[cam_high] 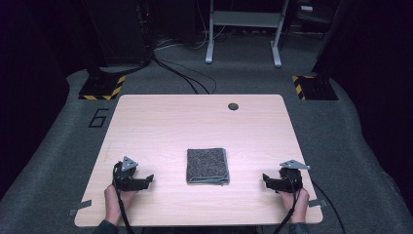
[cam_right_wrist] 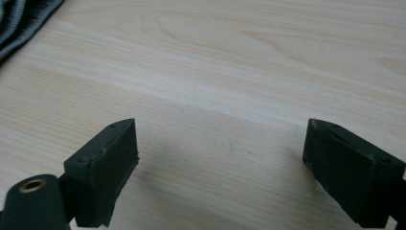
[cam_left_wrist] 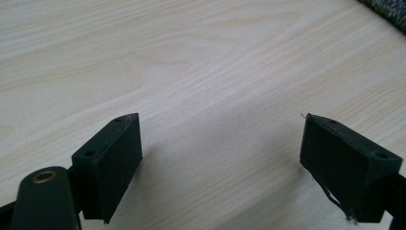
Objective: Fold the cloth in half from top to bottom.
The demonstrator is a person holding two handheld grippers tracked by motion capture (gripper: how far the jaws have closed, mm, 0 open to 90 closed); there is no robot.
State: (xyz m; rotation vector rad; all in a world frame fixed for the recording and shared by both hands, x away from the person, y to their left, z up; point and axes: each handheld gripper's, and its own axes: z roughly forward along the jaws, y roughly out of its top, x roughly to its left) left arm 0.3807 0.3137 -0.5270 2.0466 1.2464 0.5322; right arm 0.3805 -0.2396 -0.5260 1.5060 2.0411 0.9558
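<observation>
Pale wood table (cam_high: 160, 122), folded grey towel (cam_high: 207, 165) between wide-jawed left gripper (cam_high: 150, 179) and right gripper (cam_high: 265, 179); approach corners low, evenly

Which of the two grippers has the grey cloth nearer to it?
Roughly even, the left gripper perhaps nearer the folded cloth than the right gripper; neither touches.

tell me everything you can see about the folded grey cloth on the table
The folded cloth is a dark, speckled grey textile, looking like towelling, folded into a near-square pad with stacked layers showing along its near edge. It lies flat on the light wooden table, near the middle toward the person's side. Nothing but the table touches it: the left gripper and right gripper sit apart on either side, jaws open.
</observation>
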